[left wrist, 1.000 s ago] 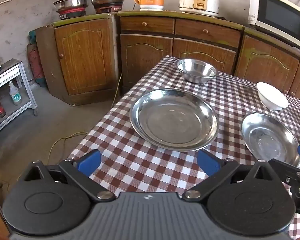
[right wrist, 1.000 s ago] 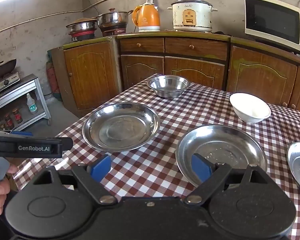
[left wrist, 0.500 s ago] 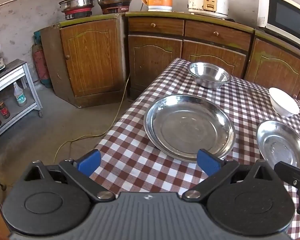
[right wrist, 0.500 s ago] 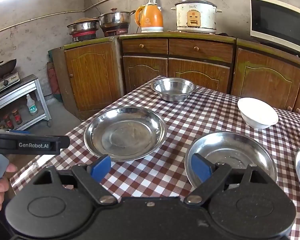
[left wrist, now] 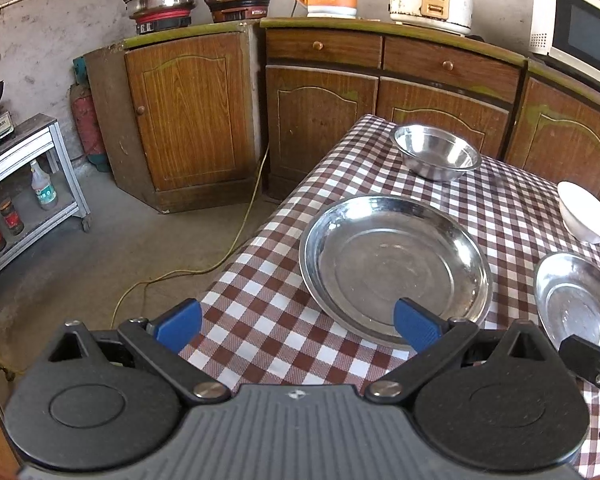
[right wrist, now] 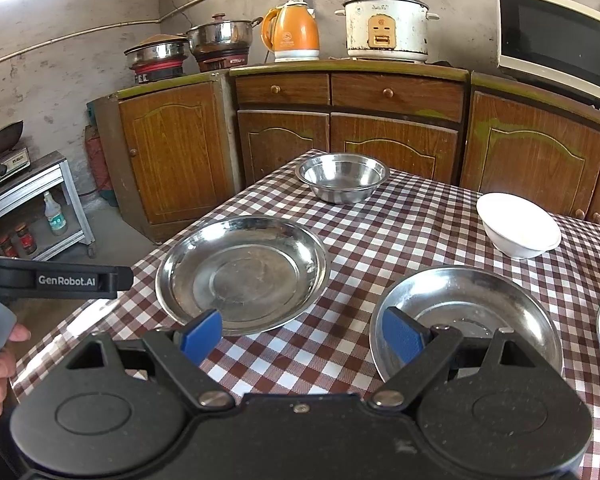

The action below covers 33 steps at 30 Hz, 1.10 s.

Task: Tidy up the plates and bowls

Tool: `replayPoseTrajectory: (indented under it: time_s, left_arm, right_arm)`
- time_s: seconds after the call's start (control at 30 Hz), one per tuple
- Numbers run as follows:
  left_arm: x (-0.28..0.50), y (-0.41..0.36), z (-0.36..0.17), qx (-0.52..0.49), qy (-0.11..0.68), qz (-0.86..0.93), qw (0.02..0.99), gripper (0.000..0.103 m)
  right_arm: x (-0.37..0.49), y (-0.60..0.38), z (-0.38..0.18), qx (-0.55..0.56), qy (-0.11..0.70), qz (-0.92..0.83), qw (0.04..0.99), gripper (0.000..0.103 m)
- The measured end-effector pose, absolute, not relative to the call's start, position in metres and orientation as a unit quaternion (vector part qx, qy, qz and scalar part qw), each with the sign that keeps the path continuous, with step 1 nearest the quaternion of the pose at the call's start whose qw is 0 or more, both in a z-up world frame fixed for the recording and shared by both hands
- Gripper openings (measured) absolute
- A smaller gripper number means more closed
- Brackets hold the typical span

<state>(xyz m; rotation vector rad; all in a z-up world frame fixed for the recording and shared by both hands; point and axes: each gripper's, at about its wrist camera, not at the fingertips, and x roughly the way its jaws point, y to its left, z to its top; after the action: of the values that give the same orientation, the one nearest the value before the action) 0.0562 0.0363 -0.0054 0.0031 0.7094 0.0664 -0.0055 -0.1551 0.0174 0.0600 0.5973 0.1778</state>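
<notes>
Wide-open and empty, left gripper (left wrist: 296,322) hovers at the checked table's (left wrist: 268,320) corner, large steel plate (left wrist: 396,268) at its one o'clock; right gripper (right wrist: 300,332), equally spread and empty, faces a smaller steel plate (right wrist: 466,312) at two o'clock. Nothing appears stacked yet; next likely means closing on a rim.

A plain home kitchen: wooden cabinets (right wrist: 348,136) run along the far wall, topped with an orange kettle (right wrist: 294,34), a rice cooker (right wrist: 386,26), lidded pots (right wrist: 220,40) and a microwave (right wrist: 556,40). A checked cloth (right wrist: 400,232) covers the near counter; a gas stove (right wrist: 4,164) stands far left.
</notes>
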Motion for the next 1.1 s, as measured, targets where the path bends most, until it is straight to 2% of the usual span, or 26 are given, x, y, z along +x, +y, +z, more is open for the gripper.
replayPoseTrajectory:
  time_s: [1.1]
  left_arm:
    - [0.110, 0.043, -0.020, 0.009, 0.360, 0.056, 0.931, 0.103]
  right_arm:
    - [0.062, -0.156, -0.018, 0.035, 0.312, 0.060, 0.947, 0.103]
